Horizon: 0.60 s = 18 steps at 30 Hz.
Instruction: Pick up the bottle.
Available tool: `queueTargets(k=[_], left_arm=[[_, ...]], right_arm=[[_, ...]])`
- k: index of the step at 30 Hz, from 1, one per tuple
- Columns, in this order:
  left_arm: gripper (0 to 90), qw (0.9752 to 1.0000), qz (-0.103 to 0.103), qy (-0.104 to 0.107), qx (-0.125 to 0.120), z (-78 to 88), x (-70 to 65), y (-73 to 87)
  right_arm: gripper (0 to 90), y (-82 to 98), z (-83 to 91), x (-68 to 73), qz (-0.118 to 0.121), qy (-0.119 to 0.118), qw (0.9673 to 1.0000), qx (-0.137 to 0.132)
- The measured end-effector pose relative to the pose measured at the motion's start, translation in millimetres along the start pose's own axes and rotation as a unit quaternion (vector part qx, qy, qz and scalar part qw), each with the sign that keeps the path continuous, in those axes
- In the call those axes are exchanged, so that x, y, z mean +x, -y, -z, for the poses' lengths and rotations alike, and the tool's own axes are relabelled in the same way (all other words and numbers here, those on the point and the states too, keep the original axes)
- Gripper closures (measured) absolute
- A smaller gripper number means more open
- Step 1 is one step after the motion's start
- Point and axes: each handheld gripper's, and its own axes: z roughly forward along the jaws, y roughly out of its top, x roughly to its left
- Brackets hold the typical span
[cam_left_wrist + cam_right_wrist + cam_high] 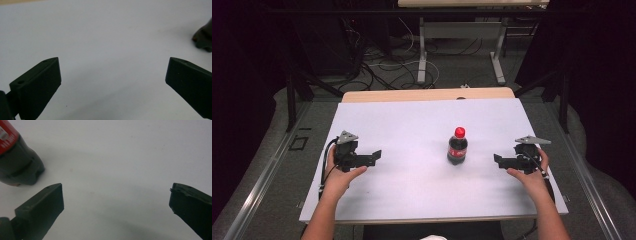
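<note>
A small dark cola bottle (457,147) with a red cap and red label stands upright near the middle of the white table (412,120). My left gripper (376,155) rests at the table's left, pointing right toward the bottle, jaws wide open and empty. My right gripper (498,160) rests at the right, pointing left, also wide open and empty. In the left gripper view the bottle's base (203,38) shows at the far right edge, beyond the open gripper (112,82). In the right gripper view the bottle (17,160) stands at upper left, just beyond the left jaw of the gripper (116,202).
The white sheet covers a wooden tabletop whose far edge (427,94) shows. Beyond it are table legs (422,55) and cables on the floor. Dark curtains flank both sides.
</note>
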Motion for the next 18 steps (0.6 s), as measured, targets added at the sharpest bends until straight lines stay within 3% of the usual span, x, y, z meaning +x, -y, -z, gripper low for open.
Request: queueTargets(k=[2,7,9,13,15,17,18], left_arm=[[0.4,0.9999,0.003,0.009,-0.006,4.5,0.5,-0.5],[0.4,0.9999,0.012,0.007,-0.004,9.5,-0.5,-3.0],[0.5,1.0000,0.007,0.006,-0.002,10.0,-2.8,-3.2],[0.7,0.9999,-0.007,0.006,0.009,8.9,-8.2,-4.2],[0.9,0.9998,-0.001,0.013,0.014,8.3,-10.6,-4.4],[1.7,0.9996,-0.008,0.016,0.023,9.1,-11.4,-5.2],[2.6,0.9996,0.000,0.022,0.018,8.5,-13.4,-5.2]], right_arm=[[0.0,-3.4,4.8,3.5,0.001,-0.004,1.0000,-0.005],[0.2,-10.0,12.4,10.7,0.010,-0.013,0.9997,-0.015],[0.2,-13.0,14.1,14.6,0.023,-0.015,0.9994,-0.020],[1.1,-17.0,16.1,26.4,0.027,-0.029,0.9987,-0.031],[1.3,-19.1,16.7,32.3,0.040,-0.045,0.9977,-0.029],[1.6,-20.9,15.3,40.6,0.050,-0.056,0.9967,-0.030],[2.2,-22.4,13.3,48.2,0.063,-0.064,0.9957,-0.024]])
